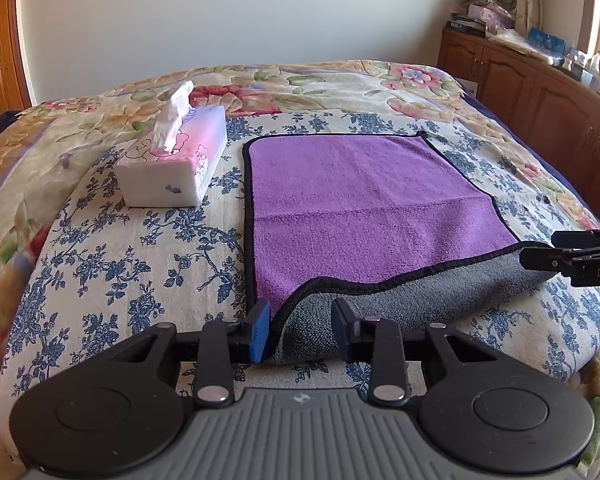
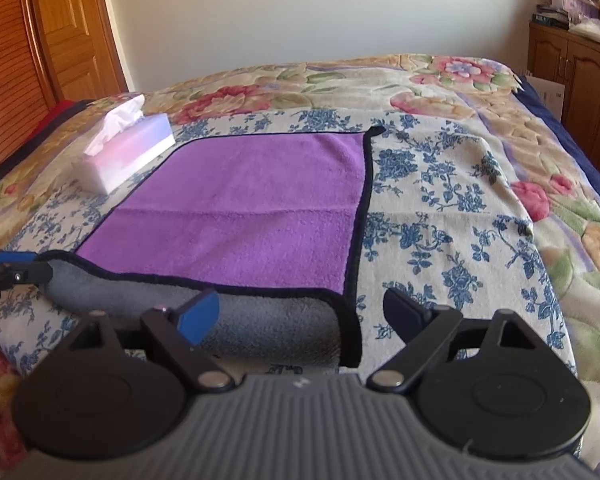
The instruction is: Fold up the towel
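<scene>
A purple towel [image 1: 360, 208] with a black hem and grey underside lies spread on the bed; it also shows in the right wrist view [image 2: 244, 216]. Its near edge is rolled over, grey side up [image 1: 400, 304]. My left gripper [image 1: 302, 330] is open, its jaws on either side of the towel's near-left corner fold. My right gripper [image 2: 304, 316] is open wide around the near-right corner of the grey fold [image 2: 284, 328]. Each gripper shows at the edge of the other's view: the right gripper in the left wrist view [image 1: 572, 256], the left gripper in the right wrist view [image 2: 8, 270].
A tissue box [image 1: 172, 160] stands on the bed just left of the towel, also in the right wrist view [image 2: 124, 152]. A blue-flowered cloth [image 1: 140, 264] covers the bed under the towel. Wooden cabinets [image 1: 540, 96] run along the right; a wooden door [image 2: 68, 28] is at left.
</scene>
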`<state>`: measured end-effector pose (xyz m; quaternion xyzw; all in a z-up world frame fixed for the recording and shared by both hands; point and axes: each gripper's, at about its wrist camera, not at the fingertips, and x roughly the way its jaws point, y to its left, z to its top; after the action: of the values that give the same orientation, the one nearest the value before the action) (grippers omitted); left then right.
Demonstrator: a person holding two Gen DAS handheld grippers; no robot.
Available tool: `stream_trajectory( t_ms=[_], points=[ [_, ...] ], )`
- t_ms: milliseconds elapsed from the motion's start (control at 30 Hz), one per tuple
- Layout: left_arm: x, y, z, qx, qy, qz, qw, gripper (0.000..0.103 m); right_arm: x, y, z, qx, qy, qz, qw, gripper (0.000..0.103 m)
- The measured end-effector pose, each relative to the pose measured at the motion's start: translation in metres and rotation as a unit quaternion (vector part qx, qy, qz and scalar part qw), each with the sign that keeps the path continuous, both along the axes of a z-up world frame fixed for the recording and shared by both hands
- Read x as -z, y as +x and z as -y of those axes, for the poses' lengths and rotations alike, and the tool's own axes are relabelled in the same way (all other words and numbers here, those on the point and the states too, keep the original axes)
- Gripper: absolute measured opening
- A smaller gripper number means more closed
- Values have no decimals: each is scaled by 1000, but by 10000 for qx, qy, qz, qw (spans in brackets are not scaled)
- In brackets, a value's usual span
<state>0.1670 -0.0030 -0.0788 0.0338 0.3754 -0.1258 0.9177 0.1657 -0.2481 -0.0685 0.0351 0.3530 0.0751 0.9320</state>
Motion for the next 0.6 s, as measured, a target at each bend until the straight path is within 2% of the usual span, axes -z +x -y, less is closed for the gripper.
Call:
stream_trajectory(
  t_ms=[100,233,467,567,600],
  points=[
    [0,0,-1,-27,-28,-16,10000,36,0,1,4,48,103,-50,9999,88],
    [1,2,-4,-77,-91,-66,9999,36,1,2,7,81,240,-137,9996,81],
    [-1,4,-11,-246,-132,-20,9996,36,2,4,12,95,373,-252,9989,78],
    [-1,5,-13,-276,-170,-36,9995,36,3,5,15,91,417,-303,9986,74],
    [-1,5,-13,-269,-175,-54,9995,36,3,5,16,92,420,-325,9985,69]
  ],
)
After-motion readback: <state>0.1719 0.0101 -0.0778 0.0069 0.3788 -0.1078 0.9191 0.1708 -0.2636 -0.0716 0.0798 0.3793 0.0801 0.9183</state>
